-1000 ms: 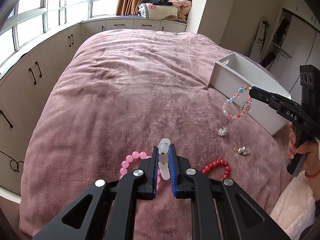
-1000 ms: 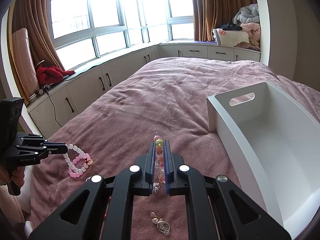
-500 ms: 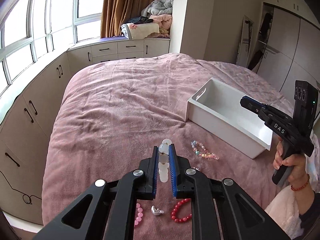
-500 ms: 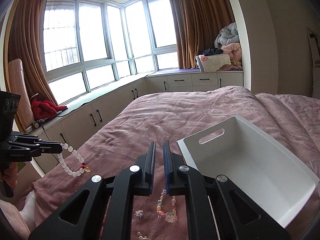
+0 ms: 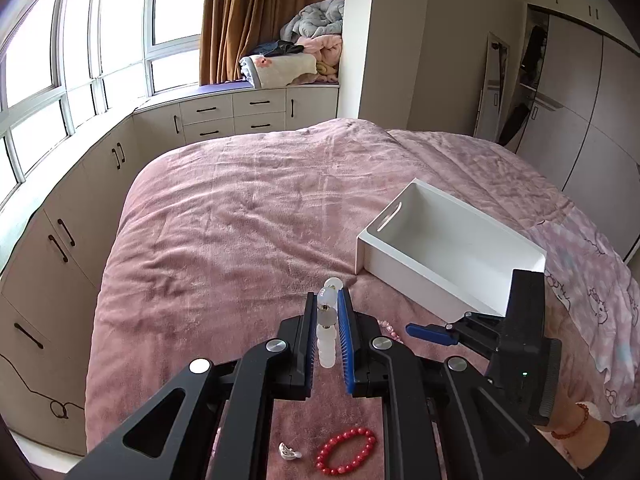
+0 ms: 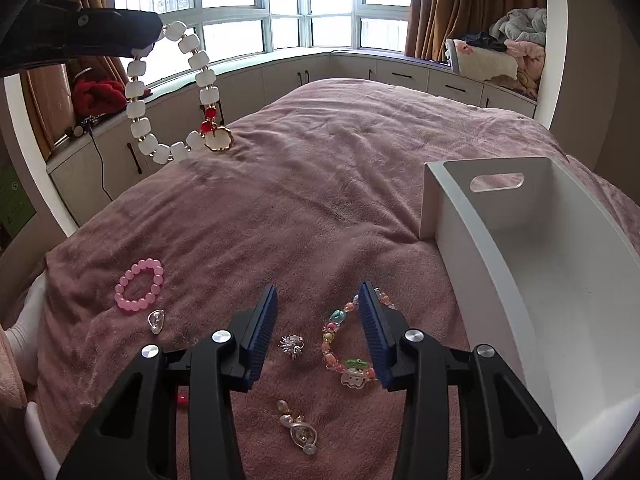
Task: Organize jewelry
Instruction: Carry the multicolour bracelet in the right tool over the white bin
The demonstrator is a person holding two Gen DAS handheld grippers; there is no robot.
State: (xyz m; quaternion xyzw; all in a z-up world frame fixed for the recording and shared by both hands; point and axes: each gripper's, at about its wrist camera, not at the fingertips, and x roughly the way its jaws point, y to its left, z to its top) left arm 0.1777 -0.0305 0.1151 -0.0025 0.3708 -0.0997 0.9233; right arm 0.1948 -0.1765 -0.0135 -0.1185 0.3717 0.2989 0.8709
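My left gripper (image 5: 325, 312) is shut on a white bead bracelet (image 5: 326, 332) and holds it above the pink bed cover; the bracelet also hangs at the upper left of the right wrist view (image 6: 172, 92). My right gripper (image 6: 318, 304) is open and empty, low over the cover. A multicolour bead bracelet (image 6: 340, 340) lies between its fingers, by the right one. A silver brooch (image 6: 291, 346) lies there too. The white box (image 6: 540, 264) stands just to the right, also in the left wrist view (image 5: 448, 248).
On the cover lie a pink bead bracelet (image 6: 140, 285), a clear ring (image 6: 156, 321), a gold pearl earring (image 6: 300, 430) and a red bead bracelet (image 5: 346, 450). Cabinets (image 5: 72, 216) and windows line the left side of the bed.
The right gripper let go of the multicolour bracelet, which now lies on the cover, and opened wide. The left gripper rose with the white bracelet and moved toward the box.
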